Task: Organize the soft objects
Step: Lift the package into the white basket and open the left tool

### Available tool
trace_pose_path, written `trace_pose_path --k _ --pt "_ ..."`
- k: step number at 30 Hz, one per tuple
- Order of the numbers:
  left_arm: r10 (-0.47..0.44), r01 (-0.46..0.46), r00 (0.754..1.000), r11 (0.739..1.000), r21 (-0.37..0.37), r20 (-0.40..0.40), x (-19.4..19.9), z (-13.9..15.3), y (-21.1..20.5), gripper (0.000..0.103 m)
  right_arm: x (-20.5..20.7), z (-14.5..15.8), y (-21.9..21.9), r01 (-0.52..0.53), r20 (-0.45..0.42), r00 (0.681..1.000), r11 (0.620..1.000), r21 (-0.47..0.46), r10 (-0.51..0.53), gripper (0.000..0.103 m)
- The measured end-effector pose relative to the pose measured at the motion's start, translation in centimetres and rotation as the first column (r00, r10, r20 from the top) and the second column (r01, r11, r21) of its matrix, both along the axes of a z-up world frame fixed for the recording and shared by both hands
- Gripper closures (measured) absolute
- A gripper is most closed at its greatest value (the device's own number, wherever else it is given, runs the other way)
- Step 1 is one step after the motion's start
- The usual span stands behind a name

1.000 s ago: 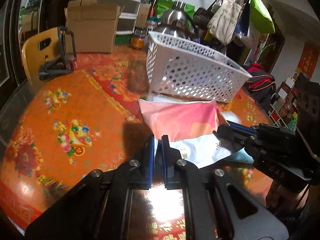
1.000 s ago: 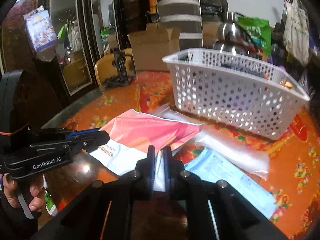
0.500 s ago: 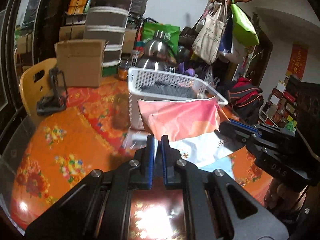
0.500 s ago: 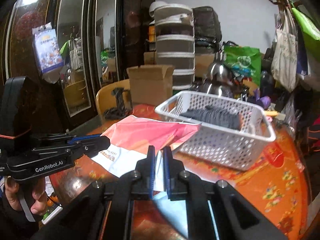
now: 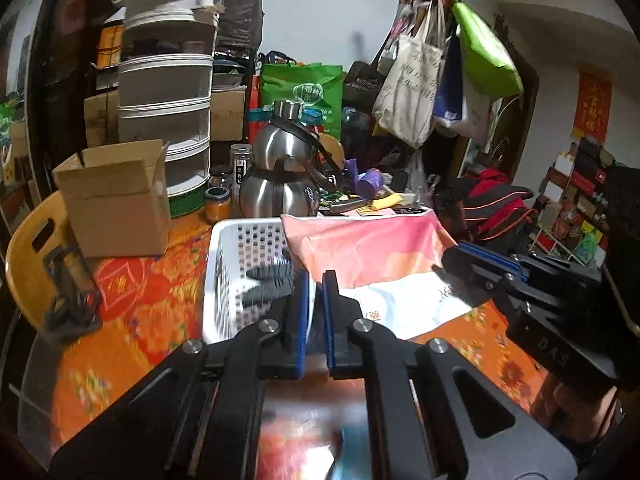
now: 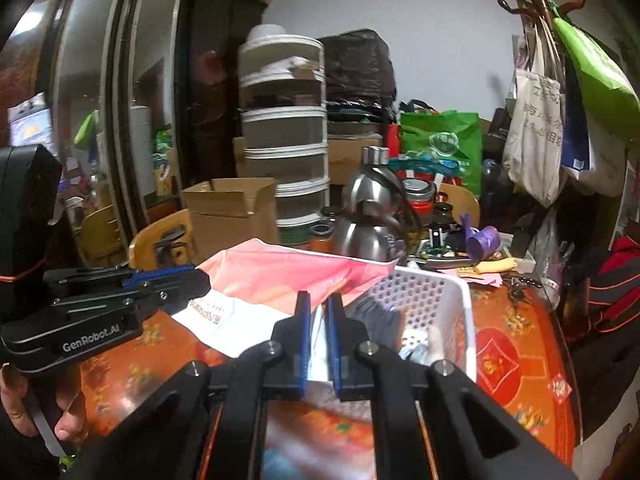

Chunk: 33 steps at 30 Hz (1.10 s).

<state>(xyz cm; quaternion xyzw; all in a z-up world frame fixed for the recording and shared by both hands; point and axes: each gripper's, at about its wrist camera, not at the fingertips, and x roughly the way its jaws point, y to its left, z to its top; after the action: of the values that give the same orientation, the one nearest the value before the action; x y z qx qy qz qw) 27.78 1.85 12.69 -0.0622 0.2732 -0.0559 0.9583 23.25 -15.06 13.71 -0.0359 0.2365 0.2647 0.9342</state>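
Both grippers hold one flat pink-and-white soft package (image 5: 384,264) up in the air, over the near side of a white perforated basket (image 5: 224,280). My left gripper (image 5: 315,280) is shut on its near-left edge. My right gripper (image 6: 318,304) is shut on its other edge; the package also shows in the right wrist view (image 6: 280,276). The basket (image 6: 460,320) holds a dark folded cloth (image 5: 268,284). The right gripper's body appears in the left wrist view (image 5: 520,280), and the left gripper's body in the right wrist view (image 6: 120,300).
The basket stands on a round table with an orange-red flowered cloth (image 5: 140,312). Behind it are a steel kettle (image 5: 280,184), a cardboard box (image 5: 116,196), jars and stacked white containers (image 5: 168,92). A yellow chair (image 5: 28,256) stands at the left. Bags hang from a coat rack (image 5: 440,60).
Both grippers have lifted the package off the table and carried it up and forward, from in front of the basket to over it. Both stay shut on it.
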Motion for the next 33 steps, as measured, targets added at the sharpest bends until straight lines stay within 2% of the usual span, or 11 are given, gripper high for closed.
trace_pose_path --k 6,12,17,22,23,24,25,26,28,29,33 --pt "0.033 -0.032 0.997 0.999 0.014 -0.076 8.0 -1.6 0.2 0.097 6.6 -1.9 0.0 0.042 -0.031 0.999 0.999 -0.033 -0.043 0.096" --pt "0.062 -0.060 0.987 0.998 0.016 -0.148 12.8 -5.2 0.3 0.097 11.3 -5.5 1.4 0.050 -0.090 0.994 0.992 -0.113 -0.061 0.096" --pt "0.060 -0.062 0.983 0.998 -0.005 -0.173 14.0 -7.4 0.8 0.097 12.8 -8.1 1.9 0.044 -0.137 0.988 0.986 -0.161 -0.066 0.095" --pt "0.047 -0.048 0.983 0.999 0.001 -0.178 13.4 -8.0 0.7 0.095 12.5 -8.5 1.4 0.070 -0.142 0.986 0.987 -0.147 -0.091 0.093" --pt "0.040 -0.040 0.985 0.999 0.002 -0.169 13.2 -8.1 0.8 0.088 12.4 -8.5 1.2 0.090 -0.142 0.983 0.983 -0.158 -0.113 0.085" --pt "0.042 -0.042 0.986 0.999 0.003 -0.163 12.7 -8.0 0.8 0.081 12.0 -8.3 1.1 0.096 -0.135 0.984 0.983 -0.155 -0.117 0.061" --pt "0.051 -0.050 0.986 0.999 0.009 -0.159 12.5 -8.0 0.9 0.063 11.7 -8.1 0.9 0.100 -0.127 0.985 0.984 -0.147 -0.119 0.046" --pt "0.060 -0.058 0.987 0.998 0.014 -0.149 12.0 -7.8 1.0 0.044 11.4 -7.9 0.5 0.114 -0.116 0.985 0.984 -0.140 -0.131 0.025" --pt "0.070 -0.068 0.992 0.997 0.023 -0.107 11.1 -7.4 1.2 0.026 10.9 -7.5 0.1 0.139 -0.086 0.985 0.981 -0.139 -0.152 0.023" --pt "0.070 -0.068 0.993 0.997 0.024 -0.099 10.7 -7.2 1.3 0.023 10.6 -7.3 -0.1 0.148 -0.072 0.985 0.979 -0.139 -0.159 0.023" --pt "0.058 -0.056 0.995 0.998 0.026 -0.076 8.8 -6.8 1.3 0.022 9.8 -6.6 -1.0 0.162 -0.078 0.982 0.980 -0.118 -0.172 0.021"
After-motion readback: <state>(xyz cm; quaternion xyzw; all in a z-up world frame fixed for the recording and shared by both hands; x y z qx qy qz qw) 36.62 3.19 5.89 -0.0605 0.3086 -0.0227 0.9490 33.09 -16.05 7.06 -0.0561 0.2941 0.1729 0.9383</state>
